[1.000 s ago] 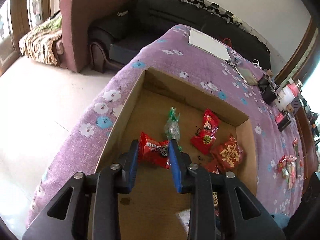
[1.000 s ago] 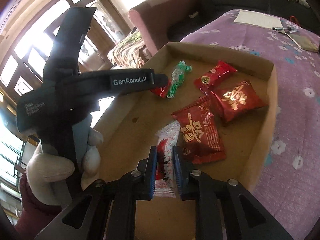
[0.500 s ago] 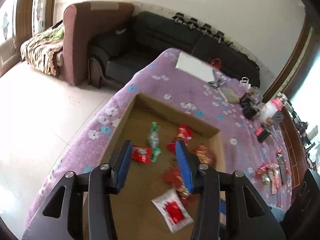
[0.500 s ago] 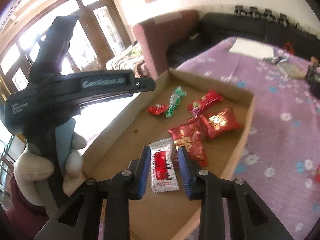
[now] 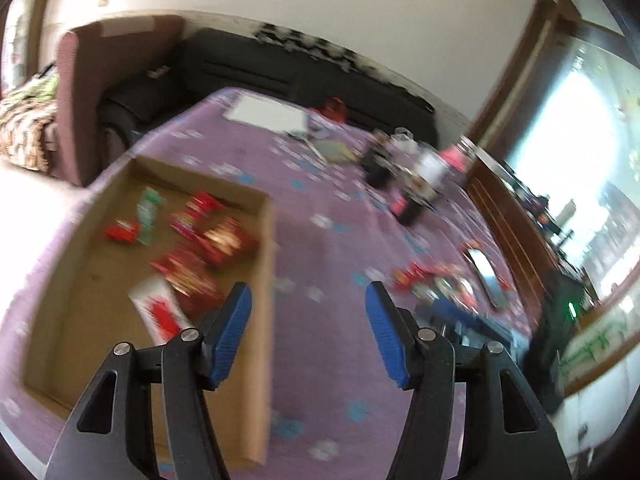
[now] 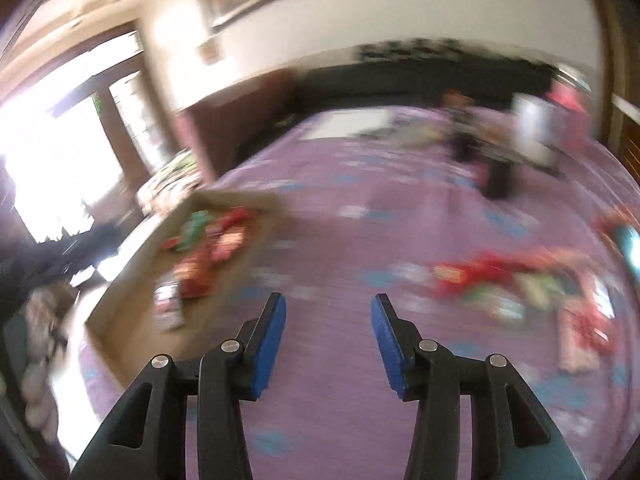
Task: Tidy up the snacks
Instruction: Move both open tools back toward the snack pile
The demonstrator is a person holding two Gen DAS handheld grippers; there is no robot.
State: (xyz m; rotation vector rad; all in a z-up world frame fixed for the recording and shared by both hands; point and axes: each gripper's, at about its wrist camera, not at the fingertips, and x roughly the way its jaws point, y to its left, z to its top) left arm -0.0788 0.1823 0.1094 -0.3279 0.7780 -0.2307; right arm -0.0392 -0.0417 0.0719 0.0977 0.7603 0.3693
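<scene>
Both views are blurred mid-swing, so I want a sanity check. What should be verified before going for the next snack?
1. Left gripper empty, jaws opening: ok.
2. Right gripper empty, jaws opening: ok.
3. Dropped snacks lie inside the cardboard box: ok.
4. Loose snacks remain on the purple cloth to the right: ok.
5. Which packet to take first: cannot tell, blurred.

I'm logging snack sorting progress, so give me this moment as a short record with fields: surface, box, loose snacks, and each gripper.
surface: purple floral cloth
box: cardboard box on the cloth, holding several wrapped snacks
loose snacks: pile of packets on the cloth, outside the box
left gripper: jaws opening, nothing between them
right gripper: jaws opening, nothing between them
picture quality: both views motion-blurred
</scene>
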